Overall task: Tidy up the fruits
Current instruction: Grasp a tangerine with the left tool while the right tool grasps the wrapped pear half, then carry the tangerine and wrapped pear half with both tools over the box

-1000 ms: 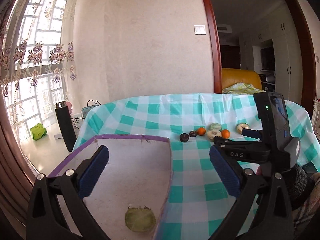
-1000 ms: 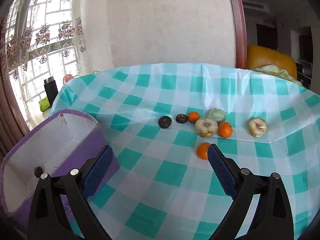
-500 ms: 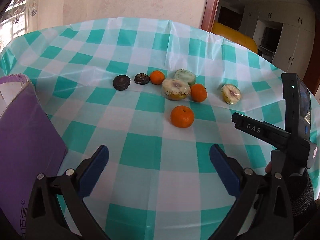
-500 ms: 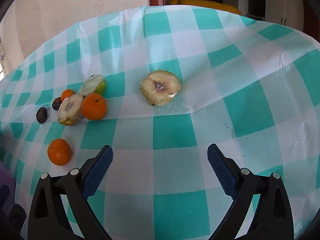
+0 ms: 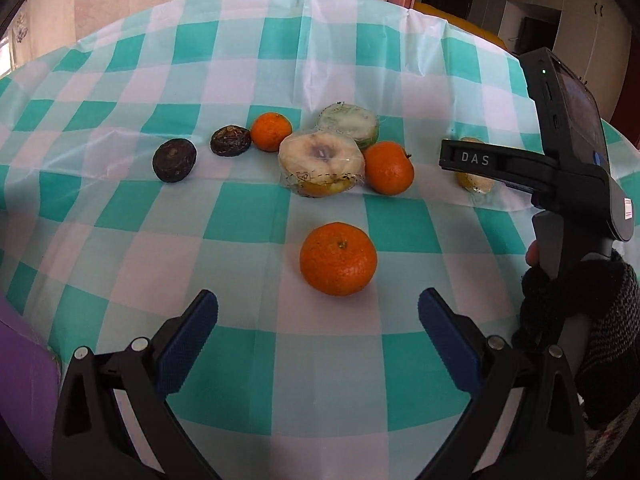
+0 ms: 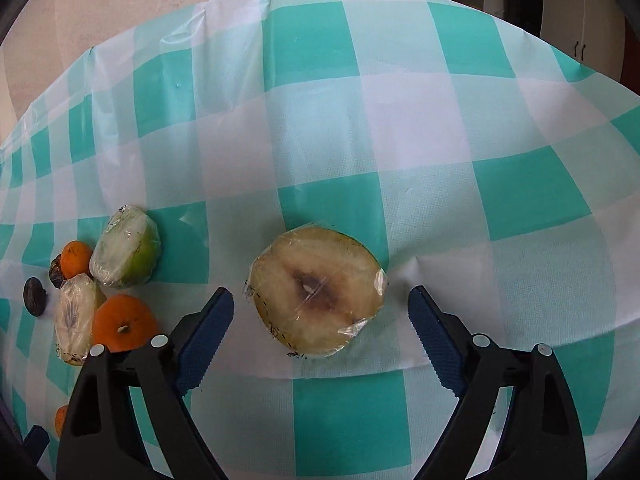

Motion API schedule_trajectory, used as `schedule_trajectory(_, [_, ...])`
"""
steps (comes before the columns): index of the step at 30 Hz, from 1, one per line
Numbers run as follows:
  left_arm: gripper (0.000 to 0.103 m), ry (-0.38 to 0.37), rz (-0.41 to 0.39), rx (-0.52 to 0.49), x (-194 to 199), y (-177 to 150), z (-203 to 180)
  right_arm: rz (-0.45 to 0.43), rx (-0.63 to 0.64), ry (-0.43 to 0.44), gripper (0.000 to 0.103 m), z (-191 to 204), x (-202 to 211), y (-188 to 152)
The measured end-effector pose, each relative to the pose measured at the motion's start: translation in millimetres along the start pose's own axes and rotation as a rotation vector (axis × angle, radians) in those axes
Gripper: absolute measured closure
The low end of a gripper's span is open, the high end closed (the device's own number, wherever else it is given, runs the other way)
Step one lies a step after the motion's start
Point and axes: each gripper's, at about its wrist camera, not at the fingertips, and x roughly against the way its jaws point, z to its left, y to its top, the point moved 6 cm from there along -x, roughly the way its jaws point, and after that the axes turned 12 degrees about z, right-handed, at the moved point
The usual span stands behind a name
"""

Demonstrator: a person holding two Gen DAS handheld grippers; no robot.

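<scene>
In the left wrist view my left gripper (image 5: 318,312) is open and empty, just short of a lone orange mandarin (image 5: 338,258) on the checked tablecloth. Behind it lie a wrapped pale fruit half (image 5: 321,168), a wrapped green half (image 5: 349,124), two more mandarins (image 5: 388,167) (image 5: 271,131) and two dark fruits (image 5: 174,159) (image 5: 231,141). In the right wrist view my right gripper (image 6: 321,304) is open, its jaws either side of a wrapped yellowish fruit half (image 6: 316,312), not touching it. The right gripper's body (image 5: 560,168) shows at the right of the left wrist view.
A purple box corner (image 5: 24,384) shows at the lower left of the left wrist view. The fruit cluster (image 6: 108,292) lies left of the right gripper. The table (image 6: 400,112) drops off at its far edge, with a wall and a doorway beyond.
Both grippers have moved forward and down from the purple box to the fruit. The left now faces the lone mandarin; the right now straddles the wrapped fruit half. Both stay open.
</scene>
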Motion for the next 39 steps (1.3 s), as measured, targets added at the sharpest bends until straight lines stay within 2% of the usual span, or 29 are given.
schedule_trajectory(1, [0.004, 0.005, 0.007, -0.004, -2.8, 2.1, -0.8, 0.006, 0.016, -0.015, 0.017, 3.5, -2.5, 2.4])
schedule_trajectory(2, [0.01, 0.006, 0.019, -0.01, -6.3, 4.1, -1.4, 0.017, 0.034, -0.034, 0.018, 6.8, -5.8, 4.2])
schedule_trajectory(4, [0.019, 0.025, 0.052, -0.028, -14.2, 7.0, -4.1, 0.05, 0.06, -0.075, 0.029, 12.6, -13.0, 5.1])
schedule_trajectory(10, [0.02, 0.05, 0.064, -0.064, -18.7, 14.7, -9.3, 0.053, 0.049, -0.06, 0.034, 14.6, -14.0, 5.3])
schedule_trajectory(13, [0.025, 0.081, 0.065, -0.083, -21.2, 17.6, -11.2, 0.049, 0.037, -0.055, 0.039, 11.4, -12.9, 3.5])
schedule_trajectory(15, [0.041, 0.082, 0.05, -0.093, -19.3, 18.6, -12.3, 0.045, 0.031, -0.047, 0.04, 5.3, -11.8, 2.1])
schedule_trajectory(17, [0.051, 0.078, 0.043, -0.096, -18.1, 18.5, -12.6, 0.043, 0.027, -0.036, 0.041, 0.9, -15.6, 6.5])
schedule_trajectory(18, [0.061, 0.078, 0.039, -0.095, -17.6, 19.0, -12.0, 0.041, 0.025, -0.031, 0.041, 0.3, -15.2, 6.1])
schedule_trajectory(21, [0.062, 0.061, 0.033, -0.07, -16.2, 19.8, -6.9, 0.034, 0.015, -0.019, 0.042, -4.1, -11.3, 5.5])
schedule_trajectory(26, [0.062, -0.064, 0.012, 0.029, -11.4, 20.2, 11.4, 0.025, 0.003, -0.009, 0.042, -9.1, -7.8, 8.7])
schedule_trajectory(31, [0.062, -0.124, -0.04, 0.109, -2.9, 20.1, 26.1, -0.013, -0.092, 0.044, 0.042, -24.9, 7.1, 1.5])
schedule_trajectory(33, [0.062, -0.124, -0.047, 0.121, -1.8, 20.6, 28.6, -0.033, -0.134, 0.053, 0.042, -30.2, 14.4, -4.3])
schedule_trajectory(39, [0.062, -0.134, -0.072, 0.149, 2.4, 19.2, 33.3, -0.052, -0.116, 0.062, 0.042, -10.4, 37.3, -33.6])
